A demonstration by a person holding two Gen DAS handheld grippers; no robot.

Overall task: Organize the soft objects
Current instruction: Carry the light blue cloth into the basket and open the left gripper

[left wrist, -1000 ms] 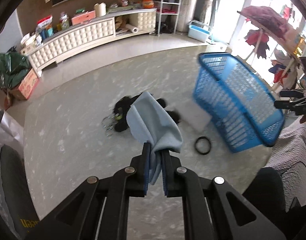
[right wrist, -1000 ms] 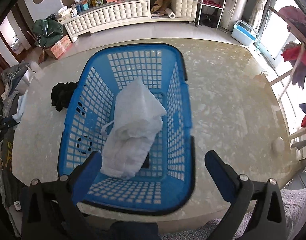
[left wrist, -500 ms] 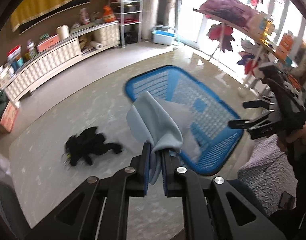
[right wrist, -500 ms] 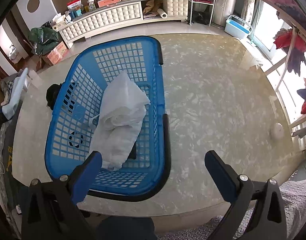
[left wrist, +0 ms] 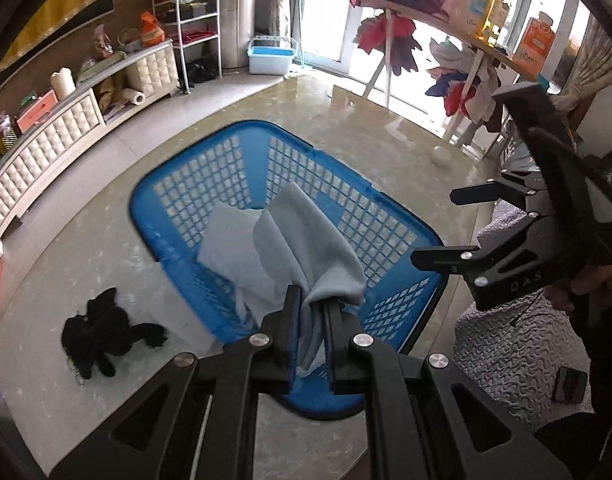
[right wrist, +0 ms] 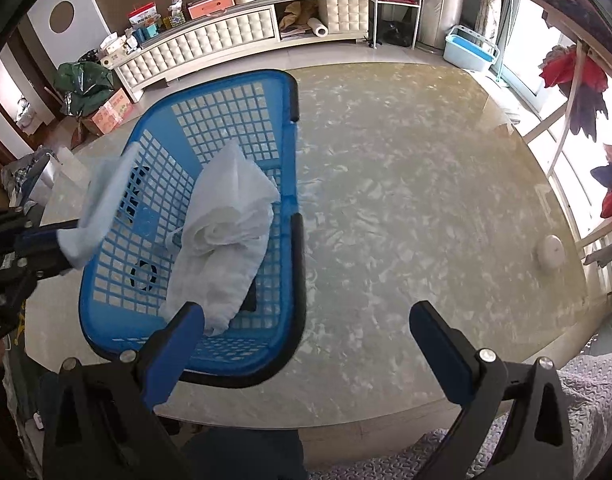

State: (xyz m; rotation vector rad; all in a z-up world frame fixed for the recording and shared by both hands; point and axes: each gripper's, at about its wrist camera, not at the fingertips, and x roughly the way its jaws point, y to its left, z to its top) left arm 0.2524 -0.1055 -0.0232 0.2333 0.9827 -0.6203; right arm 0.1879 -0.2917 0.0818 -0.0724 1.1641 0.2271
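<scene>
My left gripper (left wrist: pixel 312 300) is shut on a light blue cloth (left wrist: pixel 302 240), which hangs above the blue lattice basket (left wrist: pixel 178 196). In the right wrist view the same cloth (right wrist: pixel 102 204) shows at the basket's left rim (right wrist: pixel 290 240), with the left gripper (right wrist: pixel 64 250) pinching it. A crumpled white cloth (right wrist: pixel 226 236) lies inside the basket. My right gripper (right wrist: pixel 306 328) stands open over the table by the basket's near right corner, nothing between its fingers. It also shows at the right of the left wrist view as the right gripper (left wrist: pixel 434 228). A black soft item (left wrist: pixel 102 334) lies on the table left of the basket.
The marble table (right wrist: pixel 406 200) stretches right of the basket, with a small white round object (right wrist: pixel 550 252) near its right edge. A grey textured cushion (left wrist: pixel 518 344) lies at the table's near side. A white cabinet (right wrist: pixel 210 48) and a clothes rack (left wrist: pixel 426 20) stand beyond.
My left gripper has swung right with the light blue cloth, from above the black item to over the basket. The right gripper has drifted slightly right of the basket.
</scene>
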